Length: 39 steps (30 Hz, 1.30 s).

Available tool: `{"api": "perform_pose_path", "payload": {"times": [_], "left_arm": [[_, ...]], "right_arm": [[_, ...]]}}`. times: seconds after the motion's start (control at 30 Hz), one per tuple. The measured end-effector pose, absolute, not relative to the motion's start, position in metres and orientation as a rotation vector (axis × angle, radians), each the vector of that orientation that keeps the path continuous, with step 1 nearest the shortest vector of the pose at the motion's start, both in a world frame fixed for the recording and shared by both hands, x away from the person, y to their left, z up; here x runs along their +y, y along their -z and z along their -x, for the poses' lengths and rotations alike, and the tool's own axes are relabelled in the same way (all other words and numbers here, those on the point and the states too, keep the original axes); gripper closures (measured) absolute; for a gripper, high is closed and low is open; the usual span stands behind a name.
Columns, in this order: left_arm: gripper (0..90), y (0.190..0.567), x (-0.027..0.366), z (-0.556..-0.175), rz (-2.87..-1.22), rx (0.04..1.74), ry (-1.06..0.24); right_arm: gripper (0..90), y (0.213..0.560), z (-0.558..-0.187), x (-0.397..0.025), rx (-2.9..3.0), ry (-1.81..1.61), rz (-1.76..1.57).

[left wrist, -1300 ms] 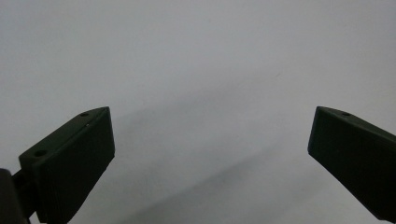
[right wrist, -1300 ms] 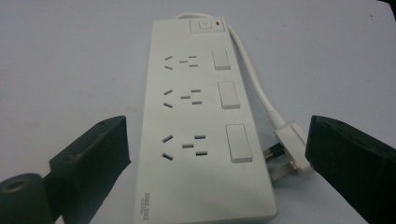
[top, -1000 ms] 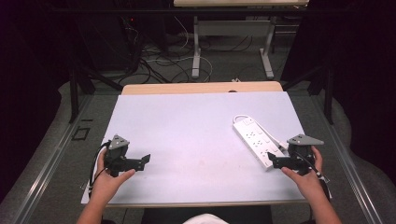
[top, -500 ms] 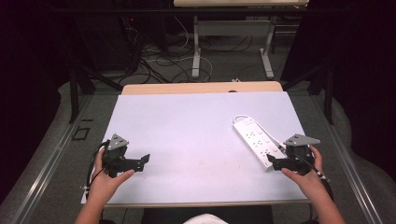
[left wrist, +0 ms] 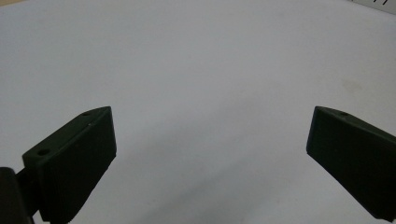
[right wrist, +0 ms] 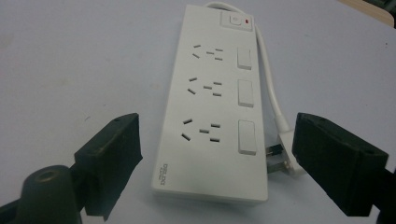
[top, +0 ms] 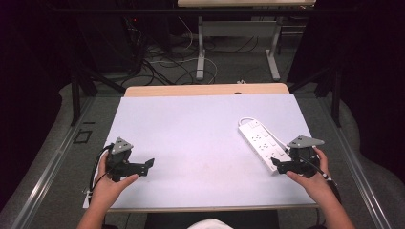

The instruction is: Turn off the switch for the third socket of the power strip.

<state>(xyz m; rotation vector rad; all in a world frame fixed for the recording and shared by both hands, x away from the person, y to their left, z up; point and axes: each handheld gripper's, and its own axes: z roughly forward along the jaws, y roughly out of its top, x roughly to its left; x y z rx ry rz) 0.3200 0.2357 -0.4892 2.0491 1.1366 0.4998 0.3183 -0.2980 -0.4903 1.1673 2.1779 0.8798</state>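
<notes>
— Between the right gripper's (right wrist: 215,163) wide-open, empty jaws, what lies ahead?

— The power strip (right wrist: 212,112), flat on the table (top: 191,133), near end just past the fingers (right wrist: 109,158). Rigid, light, probably slick plastic (take it across the long edges). Its plug (right wrist: 285,156) lies beside it.

— The left gripper (top: 148,164)?

— Open, empty, well apart.

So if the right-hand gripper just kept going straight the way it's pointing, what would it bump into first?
Most likely the near end of the white power strip: the right gripper has its jaws open on either side of it. The strip's plug lies just inside the right-side jaw, so that jaw might catch it first.
</notes>
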Motion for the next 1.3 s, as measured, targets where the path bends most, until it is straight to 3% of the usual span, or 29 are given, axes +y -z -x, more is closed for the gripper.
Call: {"api": "perform_pose_path", "payload": {"times": [1.3], "left_arm": [[3.5, 0.494, 0.234, -0.321, -2.052, 1.148, -0.493]], "right_arm": [[20.2, 0.464, -0.345, -0.301, 2.395, -0.719, -1.14]]}}
